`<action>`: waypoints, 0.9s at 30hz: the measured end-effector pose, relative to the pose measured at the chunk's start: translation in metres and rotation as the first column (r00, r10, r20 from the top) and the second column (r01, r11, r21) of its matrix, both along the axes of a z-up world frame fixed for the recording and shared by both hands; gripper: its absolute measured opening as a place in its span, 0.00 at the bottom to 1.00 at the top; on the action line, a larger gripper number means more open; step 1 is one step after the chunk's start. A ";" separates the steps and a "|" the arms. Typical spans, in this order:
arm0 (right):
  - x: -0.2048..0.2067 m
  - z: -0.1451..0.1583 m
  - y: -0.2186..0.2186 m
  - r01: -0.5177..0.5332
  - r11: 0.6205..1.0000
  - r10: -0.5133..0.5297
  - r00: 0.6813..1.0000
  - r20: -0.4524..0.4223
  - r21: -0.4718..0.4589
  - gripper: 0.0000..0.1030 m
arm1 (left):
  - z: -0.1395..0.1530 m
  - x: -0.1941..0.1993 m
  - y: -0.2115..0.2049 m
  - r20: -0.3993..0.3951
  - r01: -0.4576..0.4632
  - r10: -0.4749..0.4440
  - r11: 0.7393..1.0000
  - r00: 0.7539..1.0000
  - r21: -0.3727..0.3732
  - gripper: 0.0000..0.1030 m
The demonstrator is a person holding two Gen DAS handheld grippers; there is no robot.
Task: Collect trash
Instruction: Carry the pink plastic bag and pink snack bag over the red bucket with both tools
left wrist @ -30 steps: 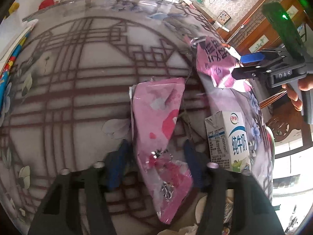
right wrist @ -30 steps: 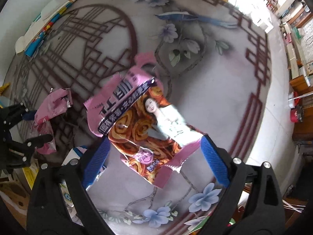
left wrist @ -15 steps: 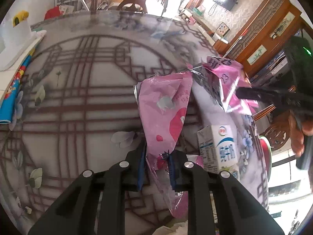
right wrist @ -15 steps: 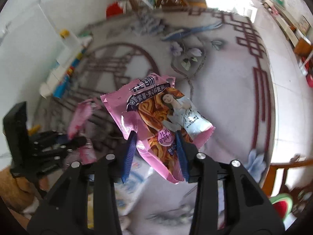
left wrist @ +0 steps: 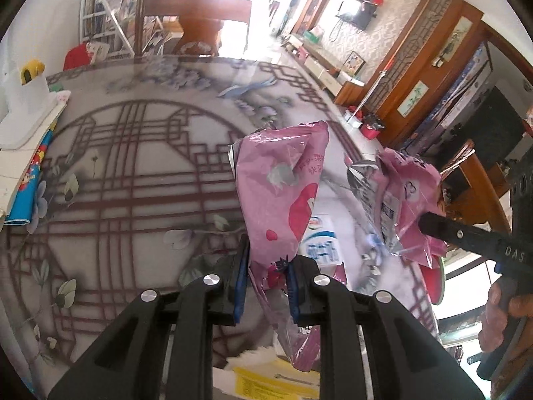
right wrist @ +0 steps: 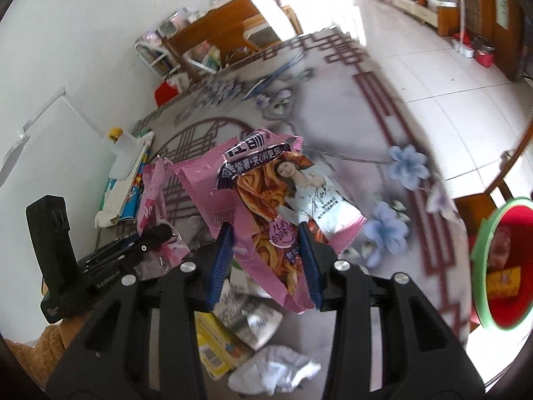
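My left gripper (left wrist: 266, 276) is shut on a plain pink wrapper (left wrist: 283, 193), which hangs lifted above the patterned table (left wrist: 126, 180). In the right wrist view my right gripper (right wrist: 266, 253) is shut on a pink snack bag (right wrist: 276, 193) printed with a woman and swirled pastry, also held off the table. The same snack bag (left wrist: 399, 200) shows at the right of the left wrist view, in the right gripper (left wrist: 429, 225) with a hand behind it. The left gripper (right wrist: 160, 233) and its pink wrapper (right wrist: 153, 200) appear at the left of the right wrist view.
A milk carton (left wrist: 321, 240) stands on the table behind the wrapper. Crumpled white tissue (right wrist: 276, 370), a foil scrap (right wrist: 253, 320) and a yellow packet (right wrist: 213, 343) lie near the table edge. A red bin with a green rim (right wrist: 499, 266) stands at the right. Books (left wrist: 26, 153) sit at the left.
Both grippers closed on their wrappers and lifted them off the table. The right gripper swung and rolled, so the red bin has come into its view.
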State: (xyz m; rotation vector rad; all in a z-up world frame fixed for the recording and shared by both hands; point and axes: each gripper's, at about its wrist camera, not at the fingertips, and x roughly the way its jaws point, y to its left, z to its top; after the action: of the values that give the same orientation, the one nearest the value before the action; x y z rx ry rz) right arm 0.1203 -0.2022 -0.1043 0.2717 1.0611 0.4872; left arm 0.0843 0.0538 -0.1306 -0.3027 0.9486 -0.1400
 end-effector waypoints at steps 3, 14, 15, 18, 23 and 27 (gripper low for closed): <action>-0.017 0.006 -0.013 0.037 0.999 -0.037 0.999 0.010 -0.002 0.38 | 0.007 -0.006 -0.011 0.017 0.024 -0.024 1.000 1.000 -0.004 0.17; -0.056 0.009 -0.061 0.159 0.987 -0.160 0.987 0.019 0.018 0.38 | 0.021 -0.024 -0.049 0.051 0.112 -0.112 0.994 0.992 -0.001 0.17; -0.058 0.008 -0.064 0.167 0.986 -0.167 0.986 0.017 0.020 0.38 | 0.021 -0.025 -0.051 0.051 0.115 -0.115 0.993 0.992 0.000 0.17; -0.062 0.008 -0.073 0.184 0.983 -0.185 0.983 0.014 0.025 0.38 | 0.022 -0.028 -0.058 0.050 0.122 -0.122 0.992 0.991 0.001 0.17; -0.067 0.008 -0.089 0.213 0.977 -0.214 0.977 0.015 0.031 0.38 | 0.023 -0.029 -0.071 0.053 0.144 -0.144 0.990 0.988 0.004 0.17; -0.071 0.009 -0.103 0.237 0.971 -0.238 0.971 0.018 0.034 0.38 | 0.023 -0.028 -0.083 0.052 0.166 -0.166 0.986 0.985 0.006 0.17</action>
State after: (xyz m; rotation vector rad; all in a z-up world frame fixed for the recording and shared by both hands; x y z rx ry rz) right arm 0.0490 -0.3049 -0.0951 0.4158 0.9852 0.2911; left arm 0.0560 -0.0291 -0.1077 -0.2169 0.9215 -0.2991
